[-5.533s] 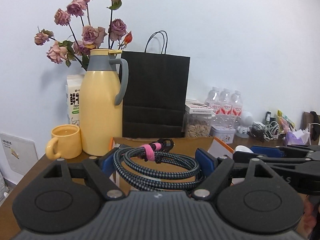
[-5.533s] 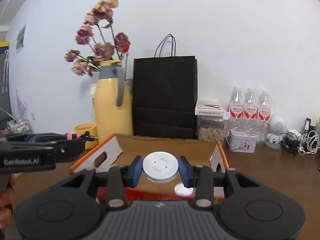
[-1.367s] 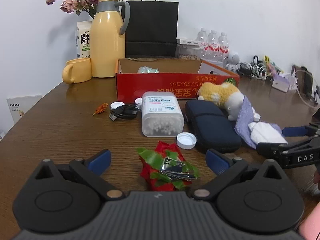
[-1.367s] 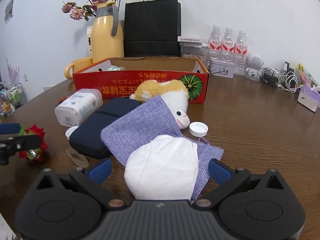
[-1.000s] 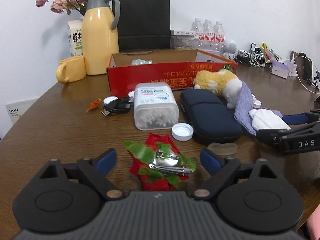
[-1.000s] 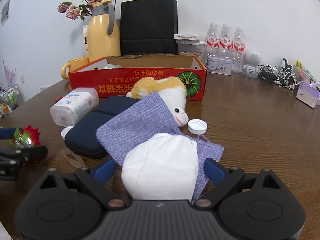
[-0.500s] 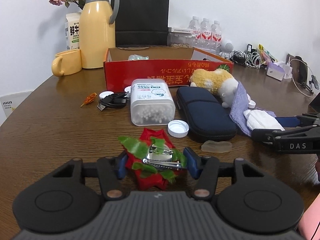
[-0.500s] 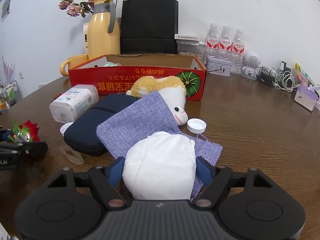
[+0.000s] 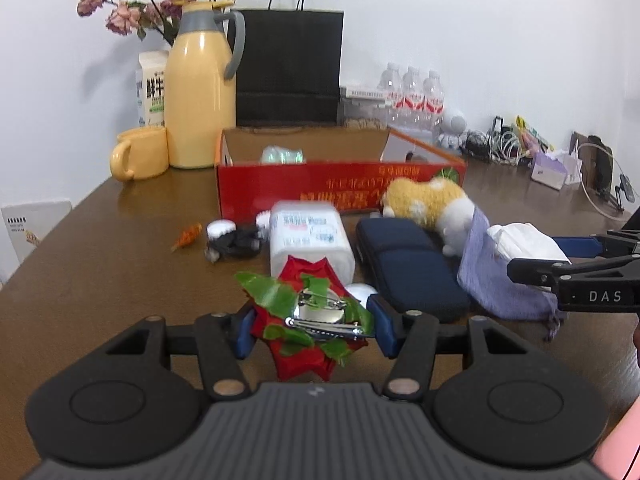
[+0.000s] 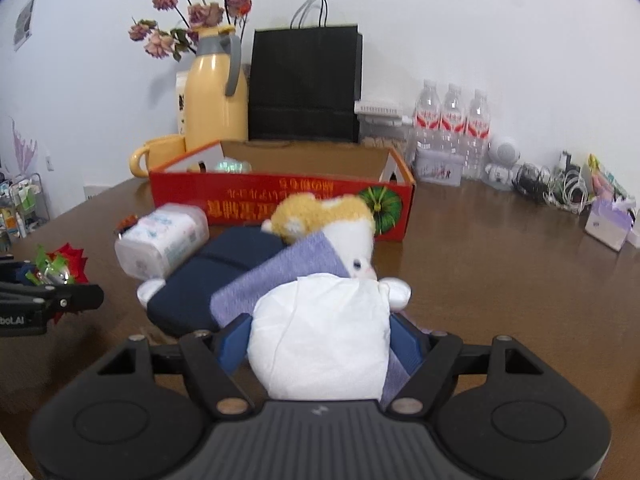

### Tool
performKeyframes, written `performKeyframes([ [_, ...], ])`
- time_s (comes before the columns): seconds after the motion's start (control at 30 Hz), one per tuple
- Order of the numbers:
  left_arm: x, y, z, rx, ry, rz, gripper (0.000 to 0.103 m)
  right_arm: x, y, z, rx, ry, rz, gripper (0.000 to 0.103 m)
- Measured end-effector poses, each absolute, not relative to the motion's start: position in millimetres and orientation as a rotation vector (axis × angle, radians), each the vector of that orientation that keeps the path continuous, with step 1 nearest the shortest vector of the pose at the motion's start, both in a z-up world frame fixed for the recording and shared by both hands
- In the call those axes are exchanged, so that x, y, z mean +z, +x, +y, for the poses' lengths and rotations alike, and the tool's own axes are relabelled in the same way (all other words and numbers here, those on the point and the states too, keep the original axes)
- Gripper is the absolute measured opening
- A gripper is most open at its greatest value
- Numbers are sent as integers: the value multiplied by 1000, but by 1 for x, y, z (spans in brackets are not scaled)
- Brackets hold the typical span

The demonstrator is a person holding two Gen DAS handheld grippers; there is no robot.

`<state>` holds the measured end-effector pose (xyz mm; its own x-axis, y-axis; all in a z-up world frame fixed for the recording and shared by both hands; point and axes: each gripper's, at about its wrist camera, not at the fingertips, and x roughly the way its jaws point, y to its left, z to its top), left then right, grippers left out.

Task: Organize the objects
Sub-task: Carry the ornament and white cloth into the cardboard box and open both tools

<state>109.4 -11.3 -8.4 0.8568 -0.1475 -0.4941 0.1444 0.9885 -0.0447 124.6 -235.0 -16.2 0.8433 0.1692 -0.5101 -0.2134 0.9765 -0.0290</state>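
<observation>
A red fabric flower (image 9: 304, 320) with green leaves and a metal clip sits between the blue pads of my left gripper (image 9: 312, 330), which is shut on it. The same flower (image 10: 66, 264) shows at the left edge of the right wrist view. My right gripper (image 10: 320, 340) is shut on a white soft bundle (image 10: 324, 332), and a purple cloth (image 10: 276, 276) lies under the bundle and hangs from it. The left wrist view shows that bundle (image 9: 520, 240) at the far right. An open red cardboard box (image 9: 340, 188) stands behind.
Before the box lie a cotton swab tub (image 9: 310, 236), a navy case (image 9: 408, 264), a plush toy (image 9: 432, 200), a black cable (image 9: 236, 240) and a white cap (image 10: 400, 292). A yellow thermos (image 9: 200, 100), mug (image 9: 140, 158), black bag (image 9: 288, 68) and bottles (image 10: 452, 120) line the wall.
Both grippers' jaws have closed from wide apart, the left onto the red flower and the right onto the white bundle. The purple cloth has shifted with the bundle.
</observation>
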Motion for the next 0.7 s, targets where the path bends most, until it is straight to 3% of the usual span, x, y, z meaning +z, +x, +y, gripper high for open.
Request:
performKeyframes([
  [0.7,64,222,-17,-134,-47,330,57,59,221,-202,283,-85,328,73],
])
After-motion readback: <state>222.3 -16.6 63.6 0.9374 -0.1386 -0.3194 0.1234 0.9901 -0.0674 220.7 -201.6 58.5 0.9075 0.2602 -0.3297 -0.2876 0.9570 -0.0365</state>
